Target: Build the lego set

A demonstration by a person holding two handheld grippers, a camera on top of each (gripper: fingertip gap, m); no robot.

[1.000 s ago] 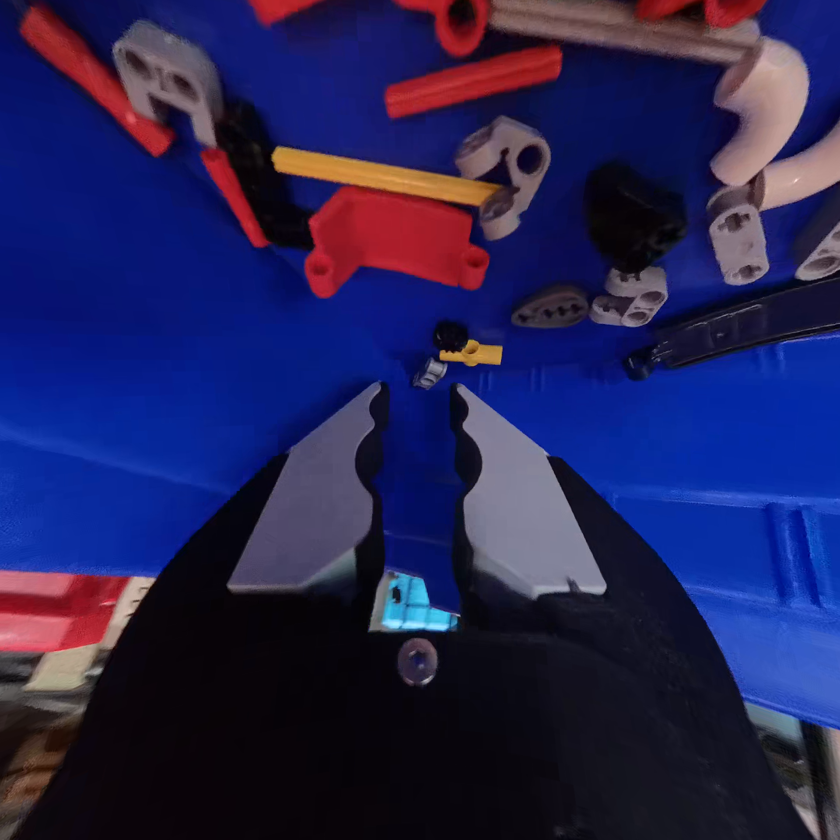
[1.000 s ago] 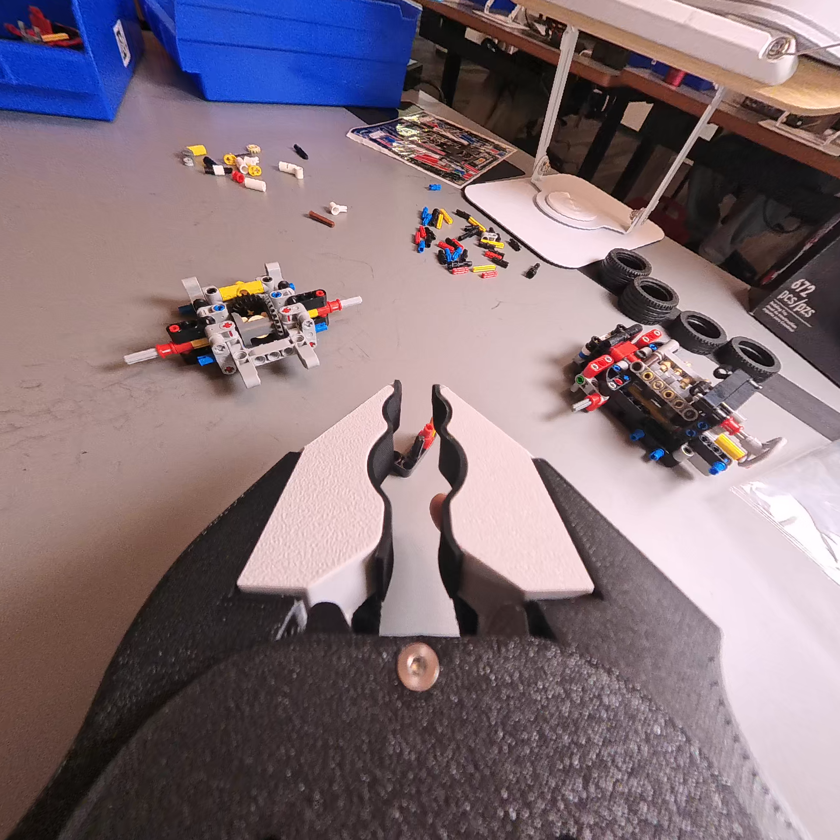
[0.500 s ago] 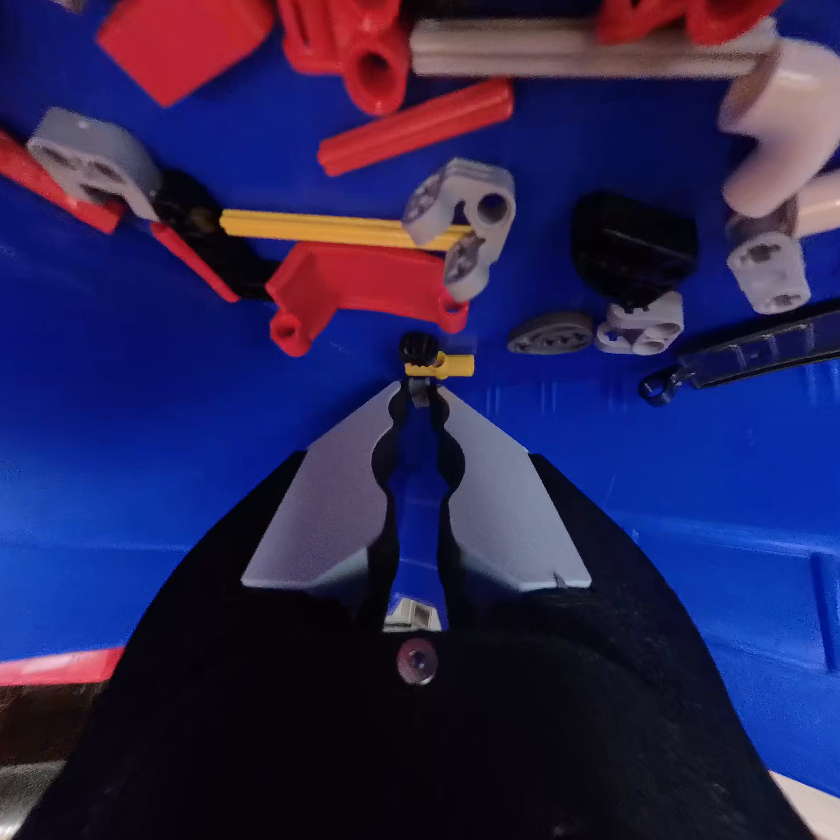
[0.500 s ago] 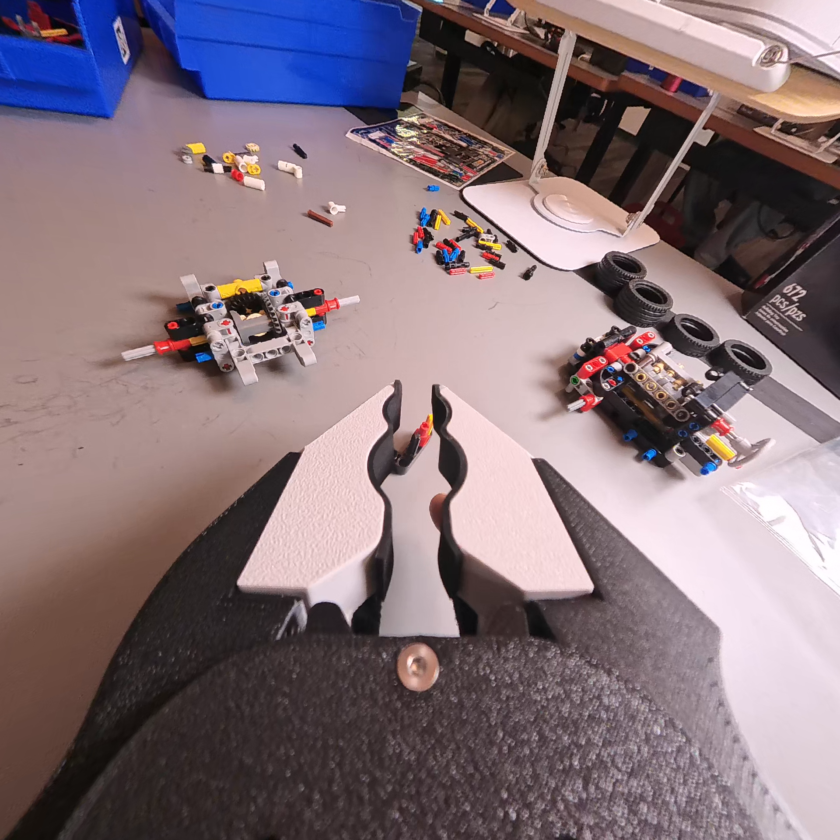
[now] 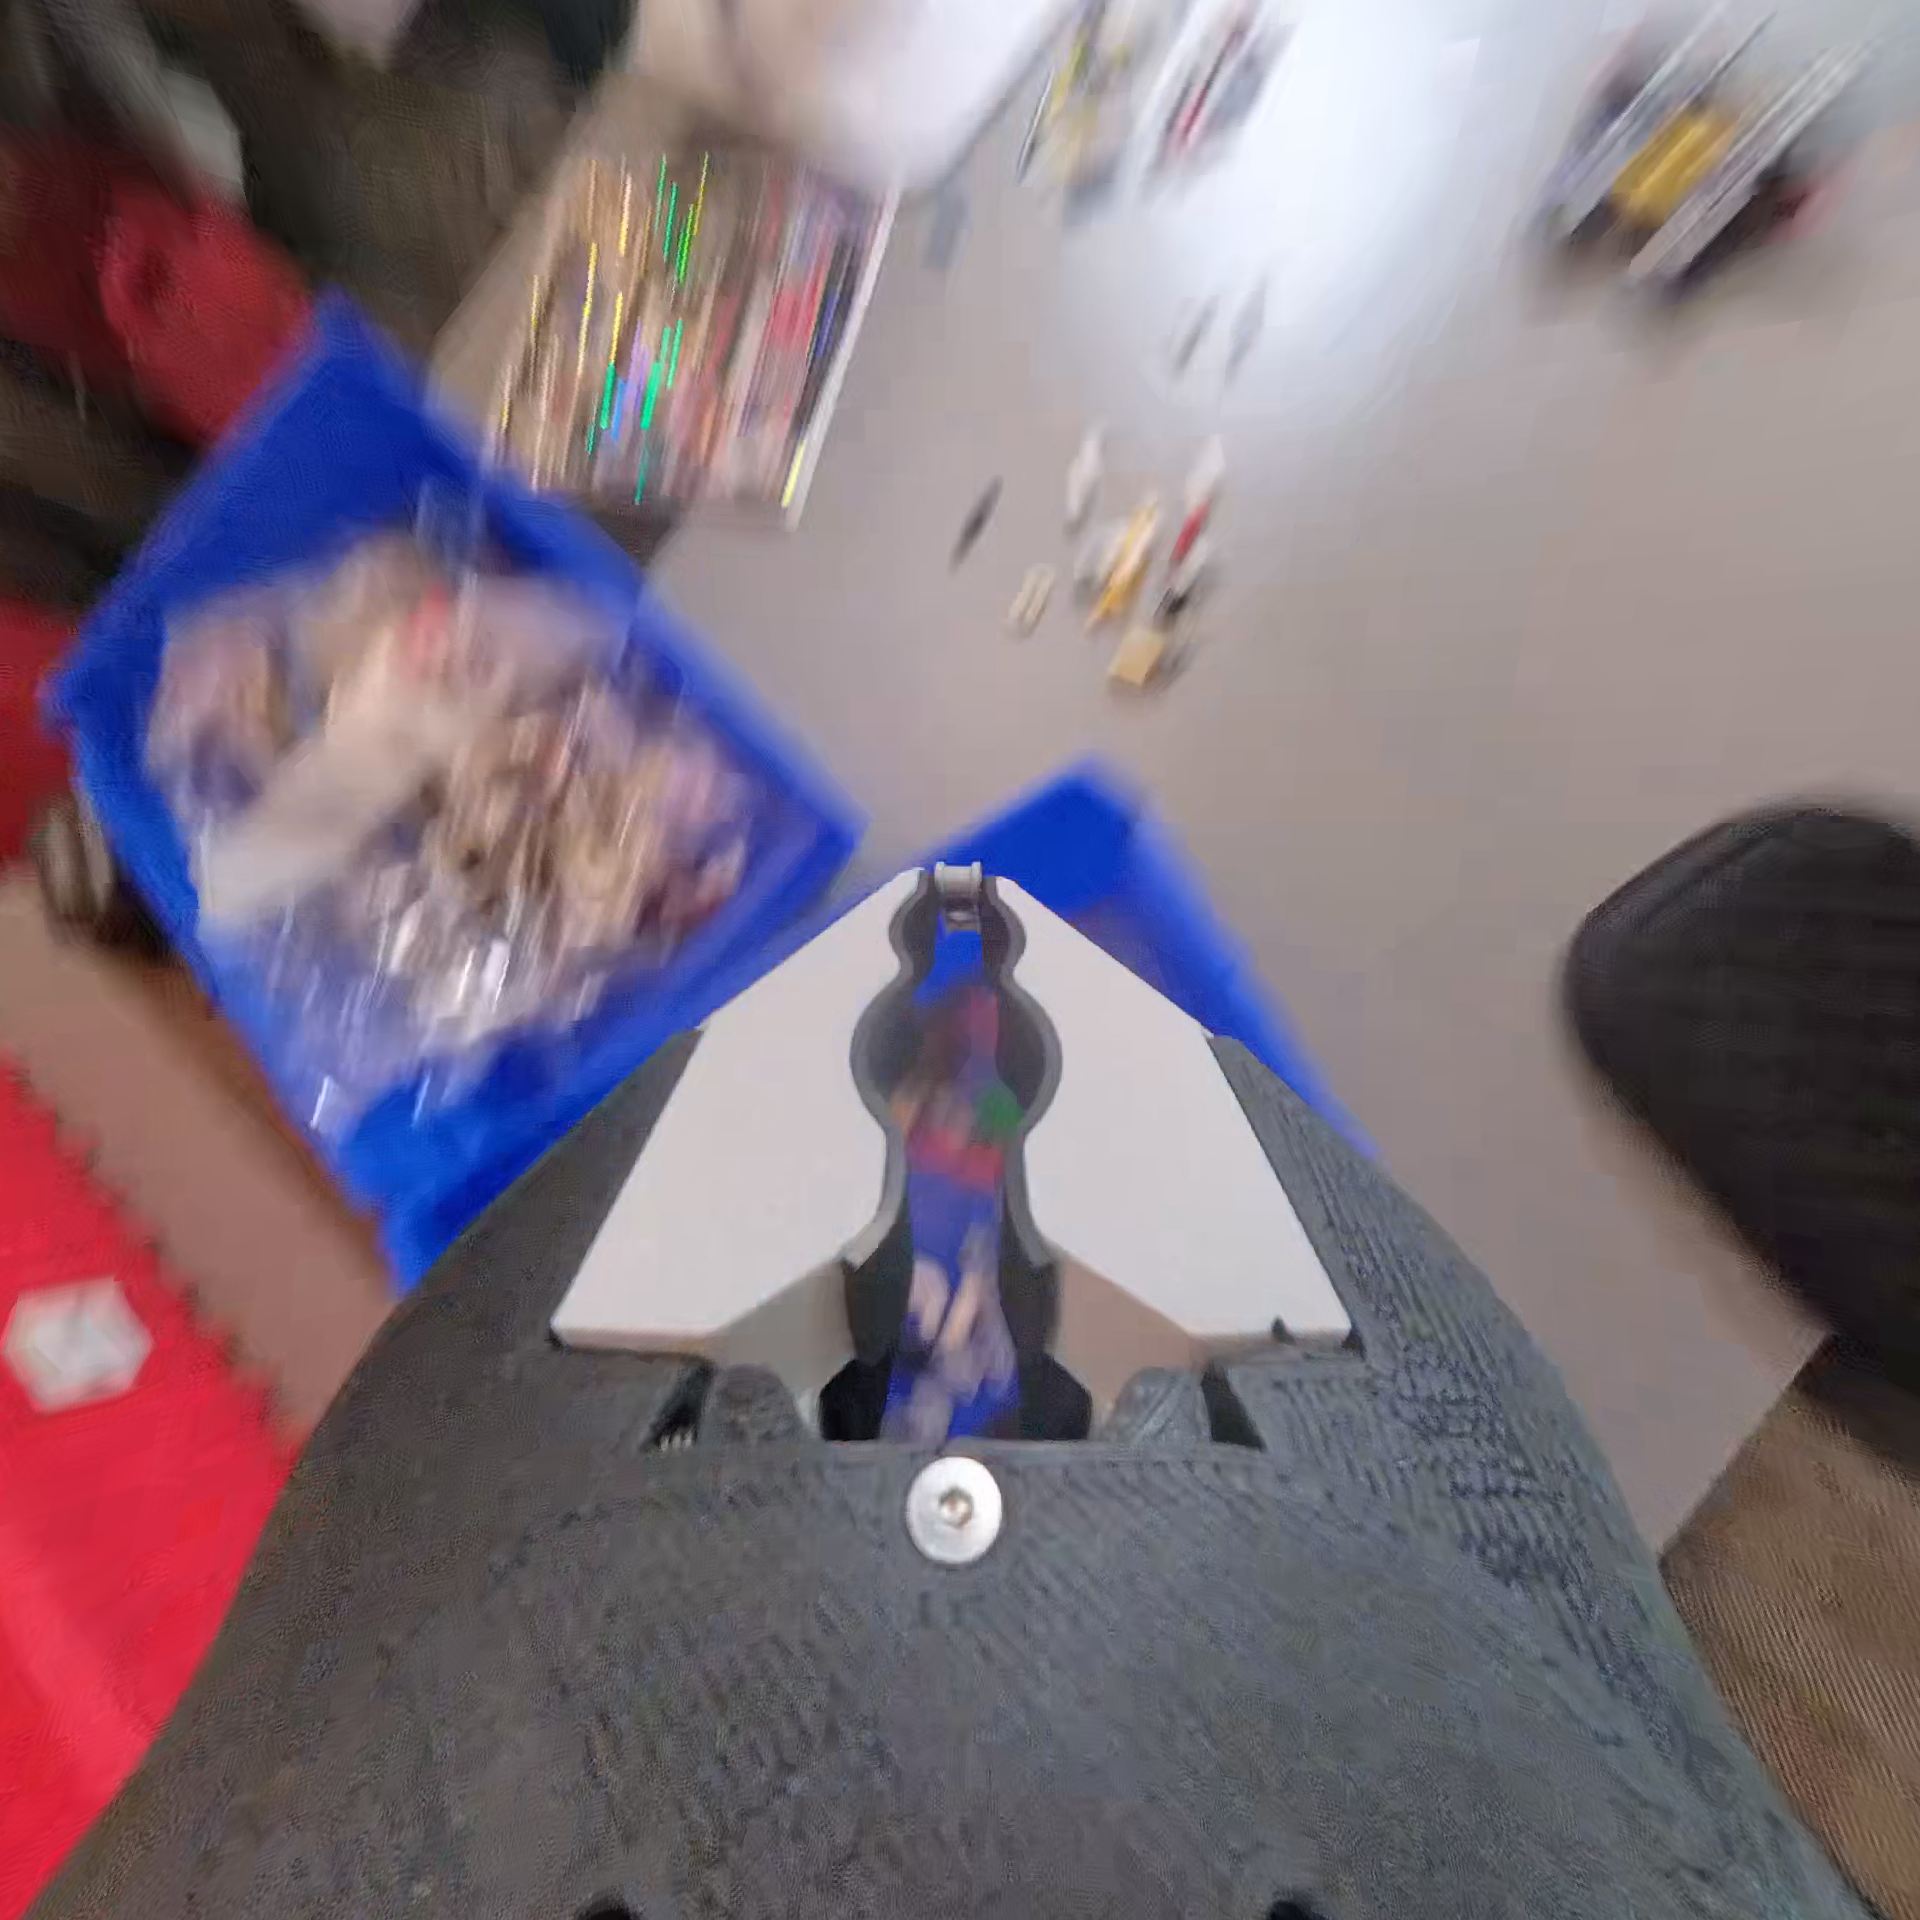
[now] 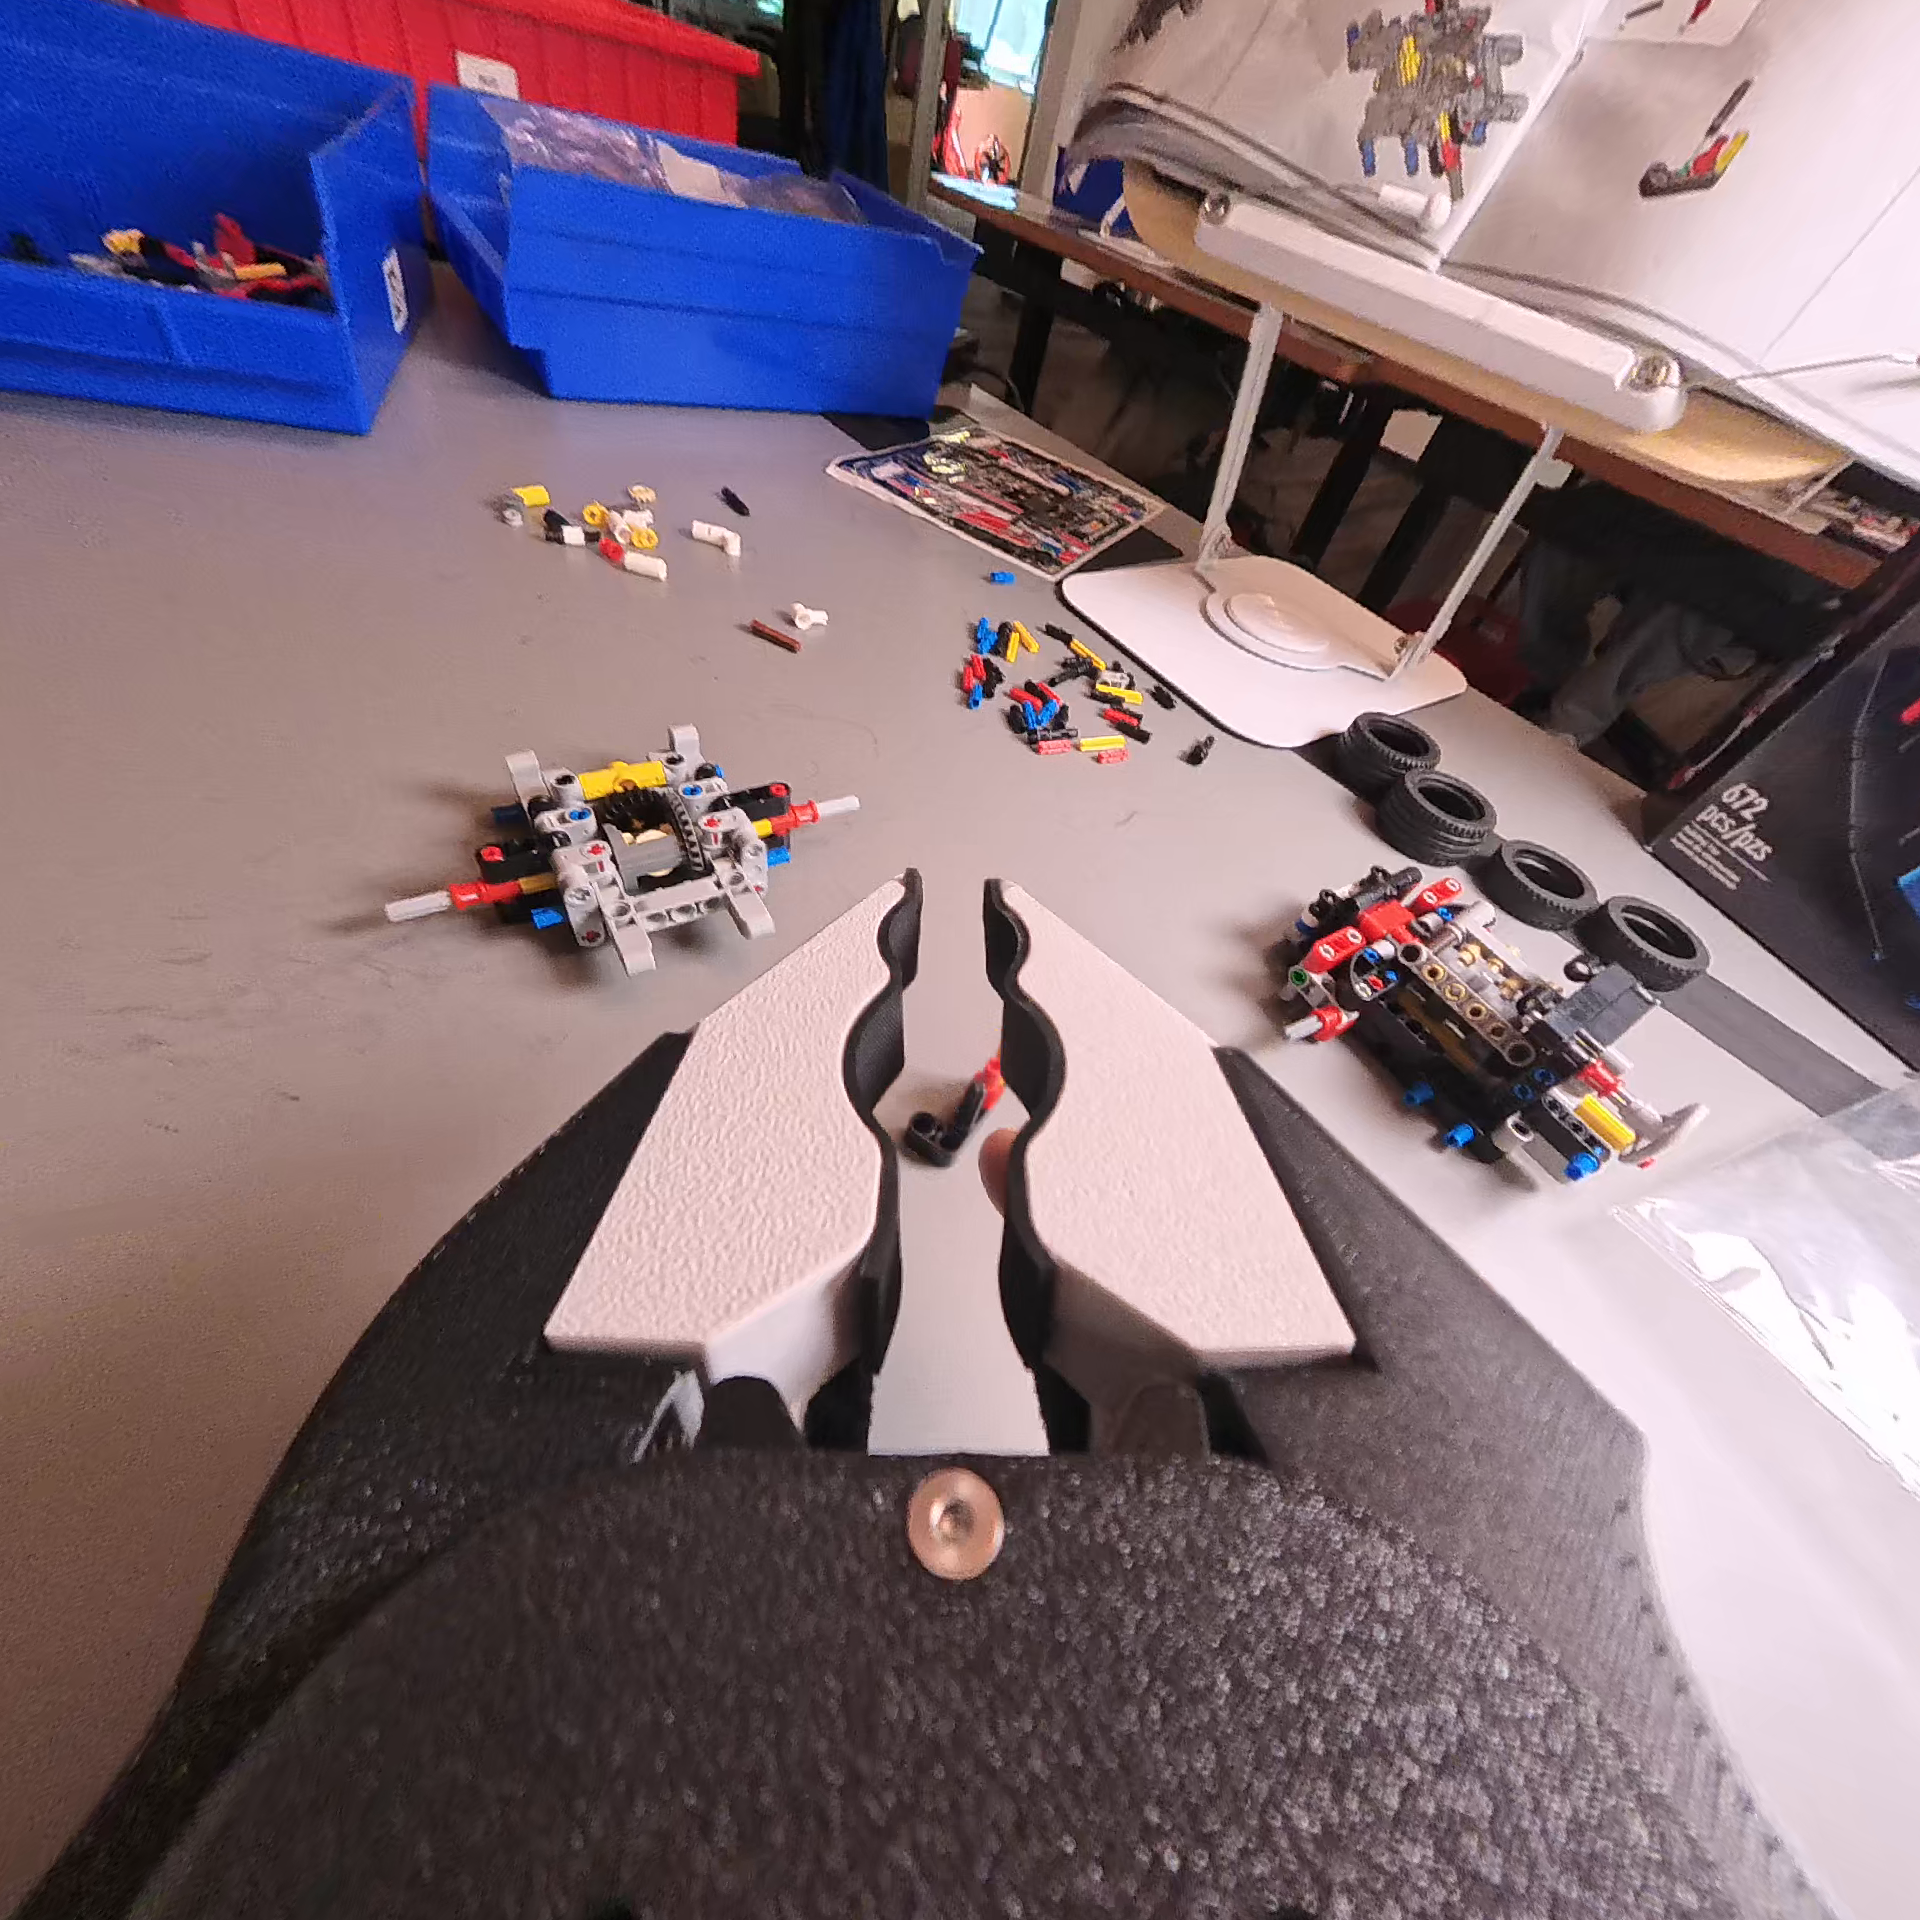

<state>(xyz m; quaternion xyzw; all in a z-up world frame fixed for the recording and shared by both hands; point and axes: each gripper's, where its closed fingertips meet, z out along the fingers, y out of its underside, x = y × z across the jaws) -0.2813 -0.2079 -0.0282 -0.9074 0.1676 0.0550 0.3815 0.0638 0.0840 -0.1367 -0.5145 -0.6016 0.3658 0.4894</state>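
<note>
Up front, left tongs pinching small grey bush — pale, spool-shaped, right tongs open.

Readable marks are few, and all sit in the right wrist view: white print on the dark box at the right edge of the surface, and a small white label on the side wall of the left blue bin. A pale tag sits on the red bin behind, its print too small to make out. The left wrist view is motion-blurred (the printed sheet and the red patch with a white emblem show nothing legible).
</note>
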